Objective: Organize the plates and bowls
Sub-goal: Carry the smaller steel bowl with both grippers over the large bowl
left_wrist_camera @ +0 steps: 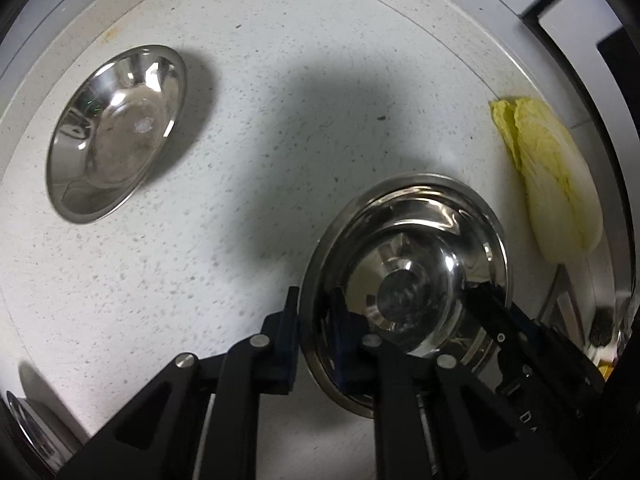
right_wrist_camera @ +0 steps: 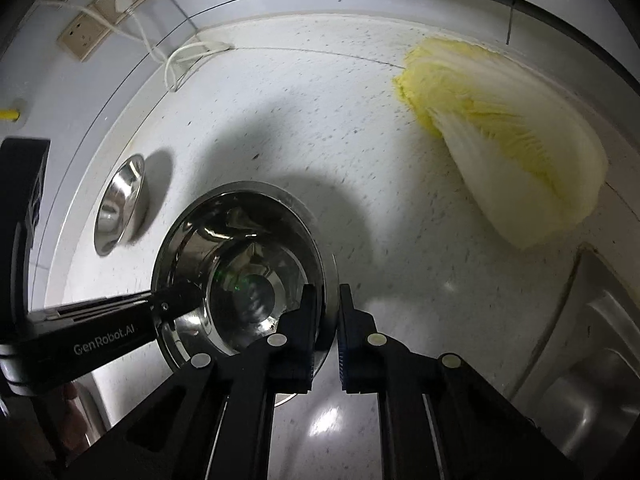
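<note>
A stack of steel bowls (left_wrist_camera: 408, 280) sits on the white speckled counter (left_wrist_camera: 240, 160), a smaller bowl nested in a wider one. My left gripper (left_wrist_camera: 316, 320) is shut on the stack's left rim. My right gripper (right_wrist_camera: 326, 320) is shut on the right rim of the same stack (right_wrist_camera: 240, 264). Each gripper shows in the other's view: the right gripper (left_wrist_camera: 520, 332) and the left gripper (right_wrist_camera: 120, 320). A separate steel bowl (left_wrist_camera: 116, 132) sits at the far left; it also shows in the right wrist view (right_wrist_camera: 120, 204).
A napa cabbage (right_wrist_camera: 508, 136) lies to the right of the stack; it also shows in the left wrist view (left_wrist_camera: 556, 176). A steel sink (right_wrist_camera: 592, 360) is at the lower right. Wall sockets (right_wrist_camera: 104, 16) with a white cord stand at the back. Another steel rim (left_wrist_camera: 32, 428) shows at the lower left.
</note>
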`<state>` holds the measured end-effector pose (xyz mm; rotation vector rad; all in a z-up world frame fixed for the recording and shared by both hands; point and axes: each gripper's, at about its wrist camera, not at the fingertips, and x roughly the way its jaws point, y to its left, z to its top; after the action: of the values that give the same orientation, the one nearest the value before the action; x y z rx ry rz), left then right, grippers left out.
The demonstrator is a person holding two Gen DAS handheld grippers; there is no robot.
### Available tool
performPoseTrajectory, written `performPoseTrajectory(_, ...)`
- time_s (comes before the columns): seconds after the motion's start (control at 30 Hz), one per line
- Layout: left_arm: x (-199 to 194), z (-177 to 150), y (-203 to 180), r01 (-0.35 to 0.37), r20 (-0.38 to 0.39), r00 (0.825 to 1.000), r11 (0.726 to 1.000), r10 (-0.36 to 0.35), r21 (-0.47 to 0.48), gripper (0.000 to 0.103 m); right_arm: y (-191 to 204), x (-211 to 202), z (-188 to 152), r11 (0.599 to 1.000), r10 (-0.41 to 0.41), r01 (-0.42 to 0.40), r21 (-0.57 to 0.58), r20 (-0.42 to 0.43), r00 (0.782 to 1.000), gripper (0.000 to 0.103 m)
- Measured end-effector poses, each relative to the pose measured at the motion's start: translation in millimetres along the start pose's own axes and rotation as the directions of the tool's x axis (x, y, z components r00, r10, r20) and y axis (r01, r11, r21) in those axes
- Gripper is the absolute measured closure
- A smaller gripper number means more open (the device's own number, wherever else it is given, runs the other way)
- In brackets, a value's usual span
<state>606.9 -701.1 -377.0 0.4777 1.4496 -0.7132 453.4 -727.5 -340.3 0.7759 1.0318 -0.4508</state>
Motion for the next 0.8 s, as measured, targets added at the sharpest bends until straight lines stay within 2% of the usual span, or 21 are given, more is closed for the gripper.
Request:
performPoseTrajectory(0.1, -13, -16, 8, 0.009, 0.014, 1.0, 1.0, -0.009, -0.005, 0.091, 12, -12, -11, 1.0, 0.002, -0.002, -0.013, 0.011, 1.0, 0.094)
performPoseTrajectory(0.23, -50, -52, 34, -0.007, 0.074, 0.997, 1.0, 0.008, -0.013, 0.091, 45, -38, -32, 0.997, 0.033, -0.031, -0.068, 0.029, 0.999, 0.094)
performPoseTrajectory(0.33, -78, -80, 63, -0.02, 0.109, 0.994, 0.998, 0.027, -0.065, 0.09, 89, -53, -52, 0.986, 0.062, -0.056, -0.154, 0.034, 0.998, 0.094)
performPoseTrajectory(0.43, -107, -119, 116, -0.028, 0.137, 0.989, 0.986, 0.051, -0.163, 0.09, 145, -60, -76, 0.96, 0.108, -0.101, -0.261, 0.015, 0.994, 0.094)
performPoseTrajectory(0.6, -140, -178, 208, -0.063, 0.161, 0.979, 0.938, 0.124, -0.341, 0.09, 241, -56, -119, 0.88, 0.177, -0.185, -0.438, -0.061, 0.982, 0.093)
performPoseTrajectory(0.8, -155, -239, 298, -0.087, 0.137, 0.974, 0.85, 0.183, -0.52, 0.09, 323, -35, -172, 0.782, 0.198, -0.26, -0.566, -0.169, 0.966, 0.093)
